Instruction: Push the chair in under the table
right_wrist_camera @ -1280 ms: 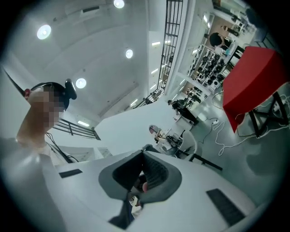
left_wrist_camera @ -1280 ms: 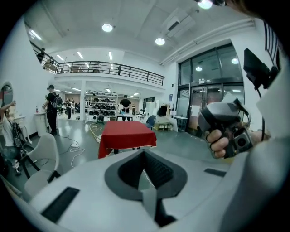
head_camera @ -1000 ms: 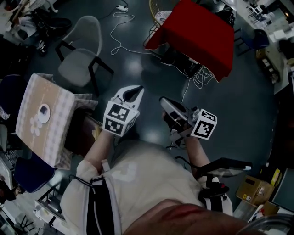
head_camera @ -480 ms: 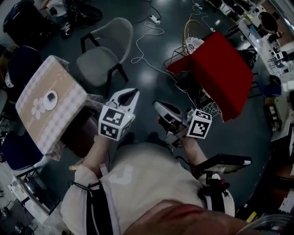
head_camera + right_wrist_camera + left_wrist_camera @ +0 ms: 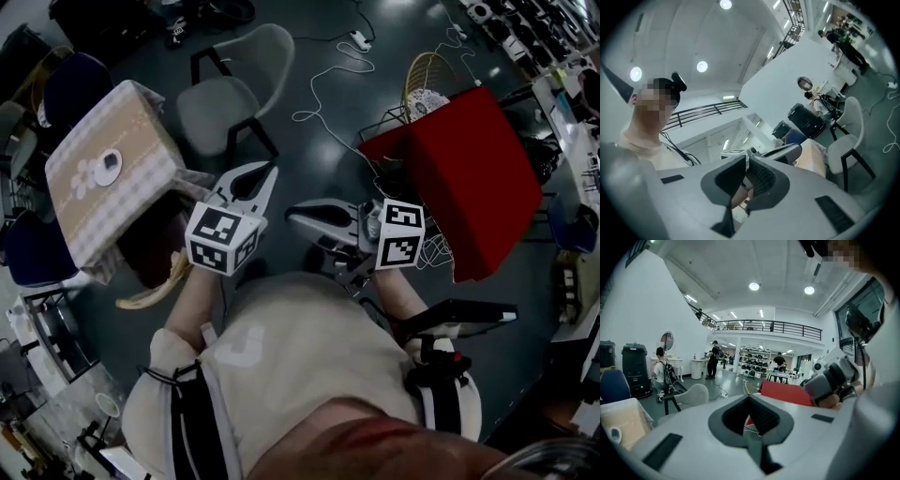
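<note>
A square table under a beige checked cloth stands at the upper left, with a small round object on top. A dark chair sits tucked against its near edge. A grey shell chair stands apart beyond the table. My left gripper is shut and empty, raised between the table and me, touching nothing. My right gripper points left toward the left one; its jaws have just been opening and stand a crack apart with nothing between them. The left gripper view shows the grey chair ahead.
A table draped in red cloth stands at the right with a wire basket behind it. White cables trail over the dark floor. Blue chairs stand beyond the checked table. People stand far off in the hall.
The head view has swung, so table and chairs sit further right and higher. Both grippers rose a little, and the right one turned from pointing up-left to pointing left.
</note>
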Demonstrator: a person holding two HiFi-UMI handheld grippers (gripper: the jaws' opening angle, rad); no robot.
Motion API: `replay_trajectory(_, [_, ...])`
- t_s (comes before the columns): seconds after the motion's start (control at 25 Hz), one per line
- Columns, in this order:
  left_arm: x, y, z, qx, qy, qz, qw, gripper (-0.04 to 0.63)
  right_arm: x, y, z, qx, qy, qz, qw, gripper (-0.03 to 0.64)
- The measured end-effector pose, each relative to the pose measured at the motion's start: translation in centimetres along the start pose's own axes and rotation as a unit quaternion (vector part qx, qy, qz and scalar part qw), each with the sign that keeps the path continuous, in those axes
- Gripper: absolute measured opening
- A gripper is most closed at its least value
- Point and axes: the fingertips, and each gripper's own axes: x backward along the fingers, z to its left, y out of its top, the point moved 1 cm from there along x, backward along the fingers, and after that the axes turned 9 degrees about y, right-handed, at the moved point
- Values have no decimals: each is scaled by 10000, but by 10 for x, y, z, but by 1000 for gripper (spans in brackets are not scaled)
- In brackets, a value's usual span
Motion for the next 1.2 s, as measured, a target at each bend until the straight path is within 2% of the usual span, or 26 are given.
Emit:
replay_trajectory(0.12, [-21, 15, -29, -82, 108, -40, 9999, 8, 32, 21, -1, -231, 317, -154, 9991, 12])
replay_trajectory(0.28, [-35, 17, -63, -183, 286, 43, 9994, 8, 63, 25, -6, -232, 340, -102, 9991, 11])
replay_trajectory(0.36, [-39, 17, -72, -199, 441, 86, 9988, 8, 73, 22, -10, -173, 313, 57, 9993, 11])
replay_trajectory(0.48, [-46, 23, -83, -309, 605, 104, 9976, 8, 87, 18, -18, 182, 120, 499, 9985, 11])
replay_trajectory(0.56, [-50, 27, -88, -441, 722, 135, 9963, 8, 92, 17, -19, 270, 184, 717, 9969, 11])
replay_trajectory(0.72, [-53, 26, -94, -494, 888, 224, 9946, 8, 97, 13, -25, 352, 327, 1043, 9934, 11])
replay_trajectory(0.96, [-60, 25, -84, -398, 1081, 280, 9930, 8, 96, 13, -48, 256, 381, 1194, 9918, 11])
replay_trajectory(1.2, [-76, 23, -62, -398, 883, 261, 9950, 8, 84, 21, -72, 384, 261, 1456, 9883, 11])
